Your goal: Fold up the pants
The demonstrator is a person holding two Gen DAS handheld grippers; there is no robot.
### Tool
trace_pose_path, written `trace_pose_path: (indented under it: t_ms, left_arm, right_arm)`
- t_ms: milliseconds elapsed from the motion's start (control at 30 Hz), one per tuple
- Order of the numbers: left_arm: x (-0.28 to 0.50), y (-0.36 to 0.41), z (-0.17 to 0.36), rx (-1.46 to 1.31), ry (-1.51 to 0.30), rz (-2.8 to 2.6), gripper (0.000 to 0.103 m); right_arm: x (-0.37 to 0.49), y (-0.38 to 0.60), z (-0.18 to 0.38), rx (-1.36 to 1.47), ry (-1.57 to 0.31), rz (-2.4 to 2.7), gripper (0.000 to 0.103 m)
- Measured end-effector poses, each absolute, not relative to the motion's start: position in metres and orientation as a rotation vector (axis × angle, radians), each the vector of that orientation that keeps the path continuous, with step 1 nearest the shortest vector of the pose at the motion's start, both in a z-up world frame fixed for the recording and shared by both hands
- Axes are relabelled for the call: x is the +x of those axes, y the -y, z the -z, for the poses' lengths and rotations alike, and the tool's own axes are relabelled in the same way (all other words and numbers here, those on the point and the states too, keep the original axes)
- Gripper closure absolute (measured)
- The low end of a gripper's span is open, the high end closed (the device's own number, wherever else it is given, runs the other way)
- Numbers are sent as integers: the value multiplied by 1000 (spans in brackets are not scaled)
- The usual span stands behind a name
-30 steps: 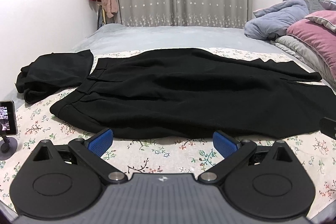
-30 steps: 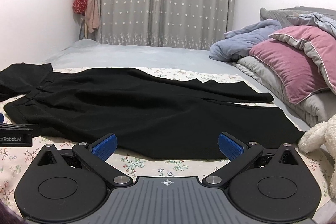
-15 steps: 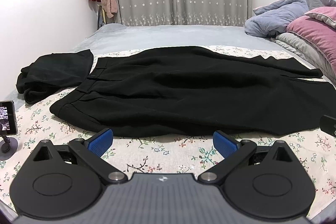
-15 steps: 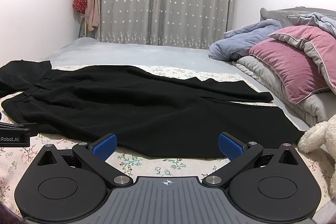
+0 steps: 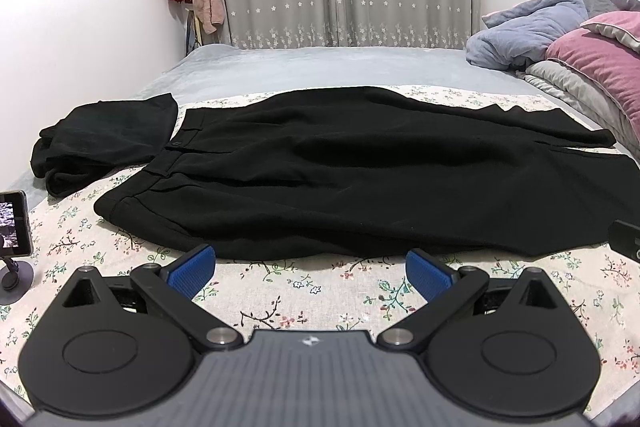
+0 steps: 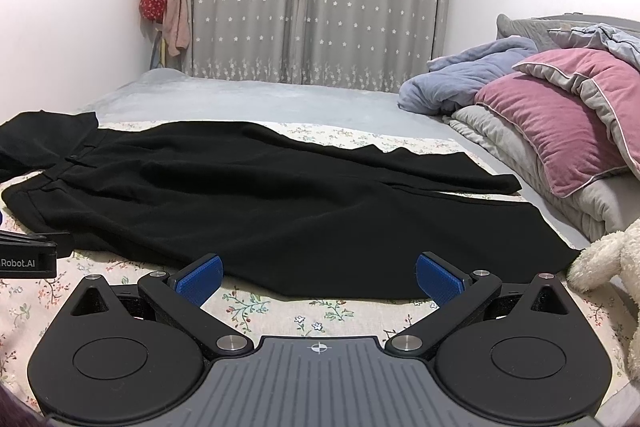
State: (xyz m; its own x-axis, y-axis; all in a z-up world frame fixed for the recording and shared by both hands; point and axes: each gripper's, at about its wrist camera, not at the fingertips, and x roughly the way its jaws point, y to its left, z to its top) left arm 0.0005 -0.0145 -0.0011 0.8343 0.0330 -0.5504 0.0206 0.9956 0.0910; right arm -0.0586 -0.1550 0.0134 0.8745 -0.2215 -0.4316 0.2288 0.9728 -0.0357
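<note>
Black pants [image 5: 360,171] lie flat across the floral sheet, waistband at the left, legs running right; they also show in the right wrist view [image 6: 256,199]. My left gripper [image 5: 308,267] is open and empty, just short of the pants' near edge by the waist half. My right gripper [image 6: 318,277] is open and empty, just short of the near edge by the leg half. Part of the left gripper [image 6: 28,255] shows at the left edge of the right wrist view, and part of the right gripper [image 5: 626,237] at the right edge of the left wrist view.
A second folded black garment [image 5: 104,139] lies left of the waistband. A phone on a stand [image 5: 14,227] is at the far left. Pillows and blankets [image 6: 560,123] pile at the right, with a plush toy [image 6: 604,259] near the hem.
Both grippers have drawn back and risen slightly; the pants' near edge sits a little farther from the fingertips. The pants have not moved.
</note>
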Motion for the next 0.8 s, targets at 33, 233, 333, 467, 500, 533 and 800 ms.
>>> trace_pose_path:
  t_ms: [33, 233, 333, 467, 500, 533, 800]
  left_arm:
    - [1, 15, 1, 93, -589, -5, 0]
    - [19, 5, -3, 61, -622, -15, 0]
    - [37, -1, -8, 55, -631, -34, 0]
    - [64, -6, -12, 61, -646, -47, 0]
    - [70, -6, -11, 68, -655, -46, 0]
    - [78, -5, -10, 77, -665, -44, 0]
    - [155, -6, -5, 68, -707, -50, 0]
  right_arm:
    - [-59, 155, -13, 18, -448, 236, 0]
    - [-49, 172, -10, 49, -473, 252, 0]
    - [-39, 199, -13, 128, -487, 267, 0]
    - [-20, 242, -18, 227, -503, 314, 0]
    - [-15, 252, -18, 240, -508, 320, 0]
    - [-9, 261, -18, 245, -516, 323, 0]
    - [47, 328, -4, 266, -591, 363, 0]
